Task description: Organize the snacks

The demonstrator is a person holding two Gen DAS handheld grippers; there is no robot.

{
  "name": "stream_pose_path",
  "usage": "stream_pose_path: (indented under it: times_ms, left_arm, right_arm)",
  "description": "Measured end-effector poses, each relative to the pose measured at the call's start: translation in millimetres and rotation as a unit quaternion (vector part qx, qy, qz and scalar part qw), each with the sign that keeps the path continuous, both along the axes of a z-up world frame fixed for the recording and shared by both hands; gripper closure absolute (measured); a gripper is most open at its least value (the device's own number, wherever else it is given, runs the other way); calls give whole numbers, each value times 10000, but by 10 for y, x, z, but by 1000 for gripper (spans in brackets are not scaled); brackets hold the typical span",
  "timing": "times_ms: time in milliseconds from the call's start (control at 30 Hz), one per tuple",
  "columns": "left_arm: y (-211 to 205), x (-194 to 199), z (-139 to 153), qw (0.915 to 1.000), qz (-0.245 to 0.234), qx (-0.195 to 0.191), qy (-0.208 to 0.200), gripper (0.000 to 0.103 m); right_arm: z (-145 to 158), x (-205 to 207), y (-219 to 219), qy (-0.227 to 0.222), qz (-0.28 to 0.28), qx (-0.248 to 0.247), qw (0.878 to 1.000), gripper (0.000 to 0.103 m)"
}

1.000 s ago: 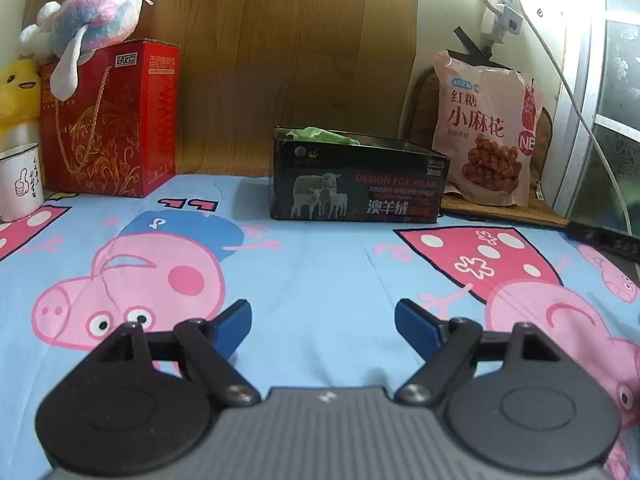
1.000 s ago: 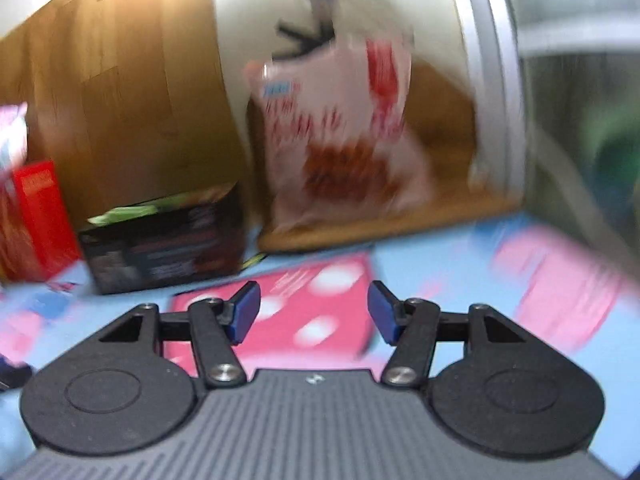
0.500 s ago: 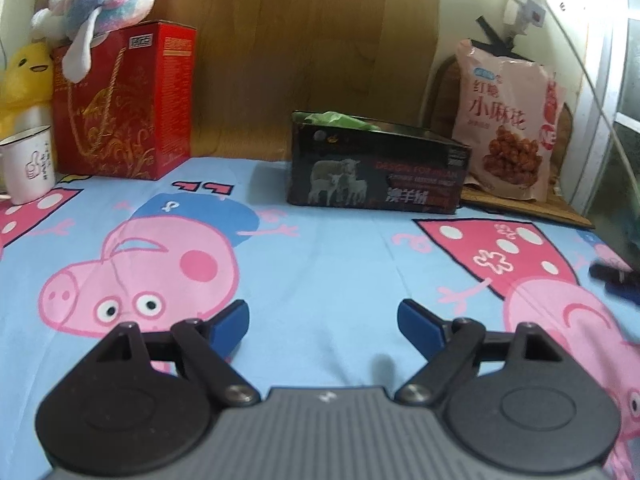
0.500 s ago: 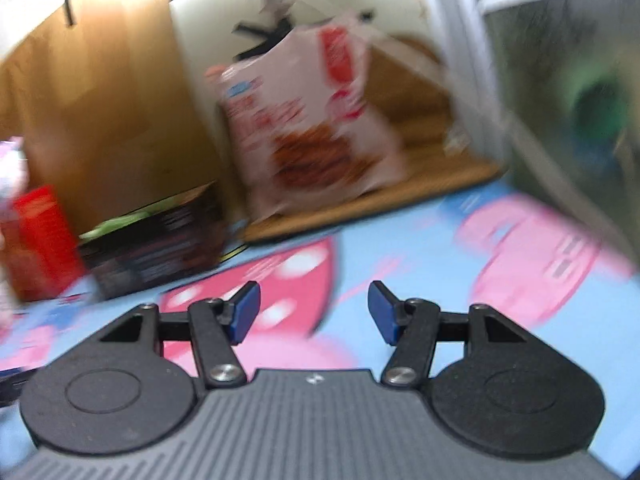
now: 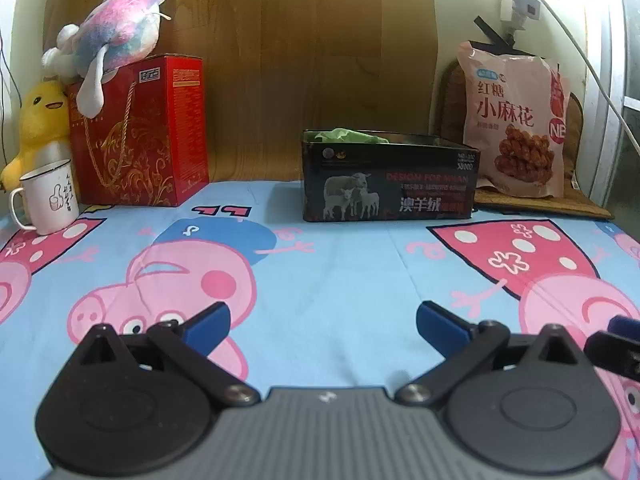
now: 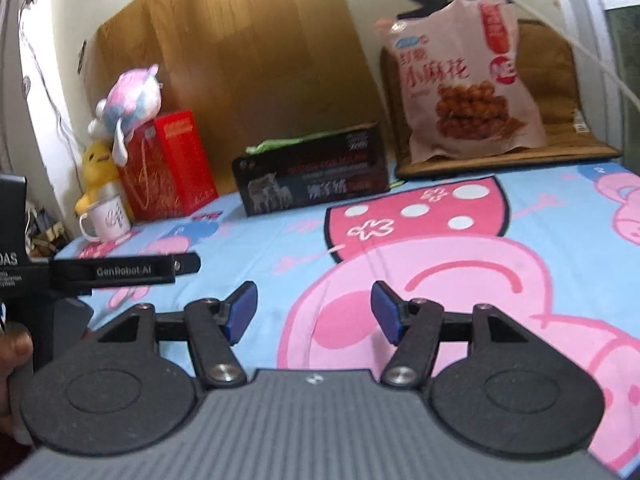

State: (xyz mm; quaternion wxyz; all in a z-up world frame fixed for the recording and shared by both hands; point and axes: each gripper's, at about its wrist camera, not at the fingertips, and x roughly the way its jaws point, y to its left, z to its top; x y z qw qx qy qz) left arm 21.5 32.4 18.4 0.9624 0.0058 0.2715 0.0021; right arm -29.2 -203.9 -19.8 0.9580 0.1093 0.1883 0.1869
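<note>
Resting at the back of the surface, the pink snack bag (image 5: 514, 120) stands upright on a brown woven mat (image 5: 540, 204) and leans against the wall; it is glossy plastic, printed with large red Chinese characters and a photo of brown twisted pastries. Just to its left sits a black rectangular tin (image 5: 388, 178), lidless, with crumpled green packaging (image 5: 348, 135) showing above its rim; its front carries a picture of sheep and the words "DESIGN FOR MILAN".

Further left stands a red cardboard gift box (image 5: 140, 132) with gold scrollwork and a rope handle. A pink-and-blue plush toy (image 5: 112, 40) lies on top of it, a yellow plush duck (image 5: 38, 120) sits beside it, and a white enamel mug (image 5: 48, 200) with a thumbs-up drawing stands in front.

A smooth blue cartoon-pig printed cloth (image 5: 340, 272) covers the surface.

Left gripper (image 5: 322, 322): fingers spread wide, having just been opening, nothing between them. Right gripper (image 6: 314, 310): fingers moderately apart, also just opening, nothing between them. In the right wrist view the left gripper's side arm reads "GenRobot.AI".
</note>
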Motion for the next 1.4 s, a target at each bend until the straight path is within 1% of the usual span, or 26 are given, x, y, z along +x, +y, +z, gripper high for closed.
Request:
stream_pose_path:
  times_ms: [67,200,433,800,1067,1200,1267,1333,1400]
  left_arm:
    - [-8,0,-2,10000,-13,32,12,0]
    - [-19,-11,-2,10000,-17,94,-1,0]
    - [-54,9,-13,9998,-88,177,70,0]
    - [-37,51,-36,9997,-93,133,199,0]
    - [-62,2,-19,9997,23,246,29,0]
    - [-40,-16,-2,9997,67,212,-37,0]
    - [-23,-18,6,9999,41,155,-1,0]
    - [-3,-36,14,9999,45,65,67,0]
    - [28,-89,25,9999,39,-110,34,0]
  right_arm:
    - [2,6,-7,1,1,-51,10000,32]
    - [-12,78,40,134,106,-158,9997,31]
    - [-38,153,-32,374,100,117,9992,31]
    - [-30,149,-45,377,136,167,9991,27]
    - [-28,149,-42,371,145,160,9991,26]
    - [-25,136,-38,304,179,142,9993,26]
    - [-22,123,-34,262,198,134,9994,26]
    - [-20,113,-28,225,214,114,9995,26]
    - [-18,103,-23,191,223,100,9995,25]
